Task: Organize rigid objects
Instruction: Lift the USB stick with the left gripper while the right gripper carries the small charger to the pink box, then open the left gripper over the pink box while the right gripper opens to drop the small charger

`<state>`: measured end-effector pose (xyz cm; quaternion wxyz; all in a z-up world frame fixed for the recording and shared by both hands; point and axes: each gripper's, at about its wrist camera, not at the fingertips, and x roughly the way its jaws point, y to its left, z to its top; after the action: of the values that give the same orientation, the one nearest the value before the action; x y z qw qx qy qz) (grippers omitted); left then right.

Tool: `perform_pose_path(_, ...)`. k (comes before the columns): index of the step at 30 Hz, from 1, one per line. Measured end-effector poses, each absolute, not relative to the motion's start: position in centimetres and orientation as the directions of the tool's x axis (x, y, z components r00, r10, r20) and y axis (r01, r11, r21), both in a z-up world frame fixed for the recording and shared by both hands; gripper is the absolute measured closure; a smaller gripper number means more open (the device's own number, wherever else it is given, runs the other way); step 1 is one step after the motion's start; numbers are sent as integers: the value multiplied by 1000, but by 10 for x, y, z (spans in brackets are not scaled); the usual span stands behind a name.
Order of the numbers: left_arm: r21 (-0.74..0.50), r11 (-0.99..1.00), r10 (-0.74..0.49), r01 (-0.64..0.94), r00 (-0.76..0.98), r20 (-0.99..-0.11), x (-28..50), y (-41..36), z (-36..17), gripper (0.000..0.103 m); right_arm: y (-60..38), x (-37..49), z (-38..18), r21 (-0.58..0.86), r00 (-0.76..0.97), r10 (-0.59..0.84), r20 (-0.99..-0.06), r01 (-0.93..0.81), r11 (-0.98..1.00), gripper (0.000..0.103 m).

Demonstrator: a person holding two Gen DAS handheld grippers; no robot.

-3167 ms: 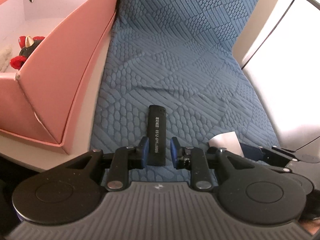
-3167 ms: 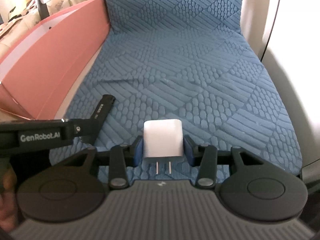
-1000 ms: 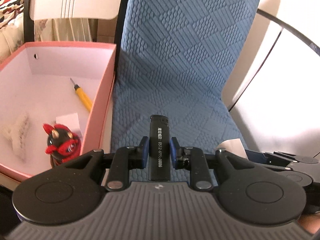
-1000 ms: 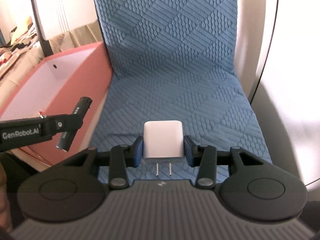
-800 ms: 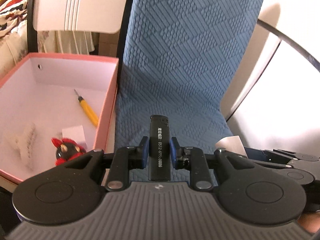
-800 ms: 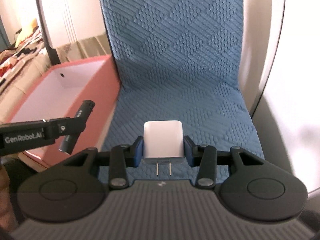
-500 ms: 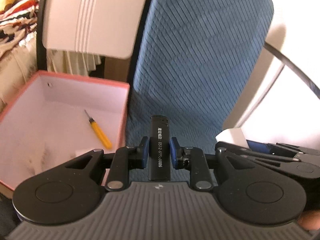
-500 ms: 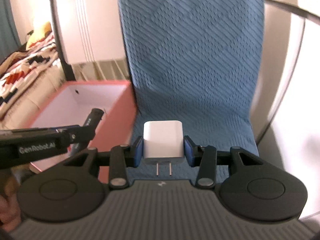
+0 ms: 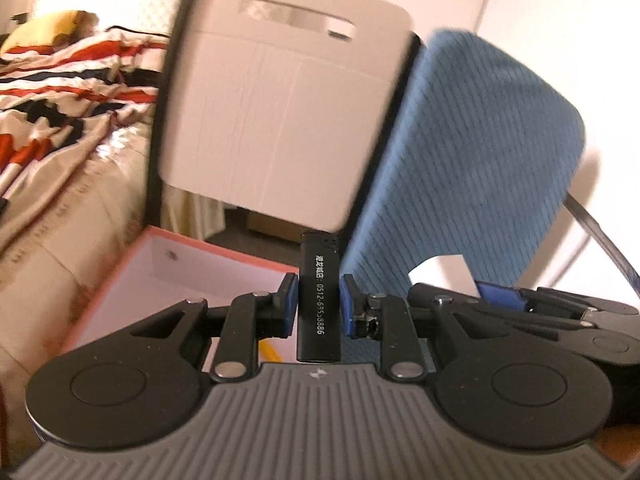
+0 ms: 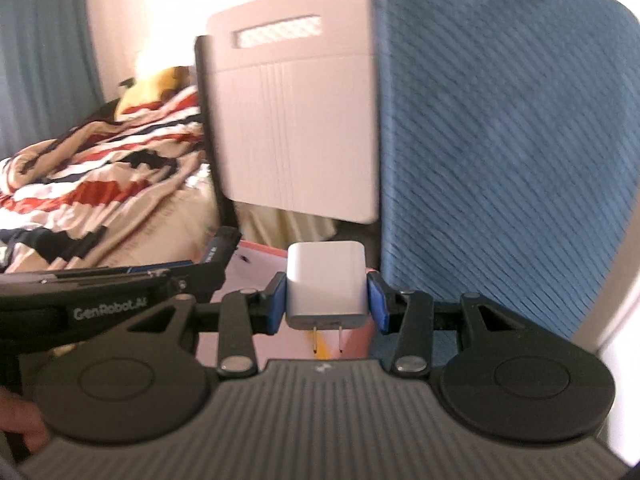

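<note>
The left gripper [image 9: 319,306] clamps a black lighter [image 9: 319,296] between its blue pads, the lighter standing along the fingers with white digits printed down its side. We see the pink box [image 9: 224,258] below it, from nine to twelve o'clock of the lighter (its white inside largely hidden by the gripper). The right gripper [image 10: 326,302] is closed on a white charger plug [image 10: 326,286], prongs pointing back toward the camera. At three o'clock rises the blue chair back [image 10: 500,140]; a striped blanket [image 10: 100,184] lies at nine o'clock.
</note>
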<state>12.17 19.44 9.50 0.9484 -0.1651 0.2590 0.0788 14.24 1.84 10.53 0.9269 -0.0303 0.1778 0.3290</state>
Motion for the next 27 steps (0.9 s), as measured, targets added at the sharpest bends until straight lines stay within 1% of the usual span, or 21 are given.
perform_pose_path(4, -283, 917, 105, -283, 853, -512, 108, 233, 97, 77, 57, 140, 110, 34, 692, 627, -358, -661, 750, 58)
perform_pose_path(11, -315, 874, 125, -370, 798, -590, 95, 290, 53, 77, 109, 149, 85, 27, 641, 634, -434, -694, 720, 58)
perform_pose_path(17, -327, 857, 90, -398, 741, -666, 102, 314, 0, 77, 143, 165, 47, 15, 606, 597, -525, -695, 719, 58)
perform_pose_path(23, -341, 844, 47, -413, 691, -721, 116, 327, -46, 77, 165, 185, 3, 16, 566, 533, -629, -676, 737, 58)
perform_pose_path(27, -337, 841, 24, -423, 651, -759, 124, 327, -72, 77, 173, 197, -21, 10, 545, 494, -678, -665, 747, 58)
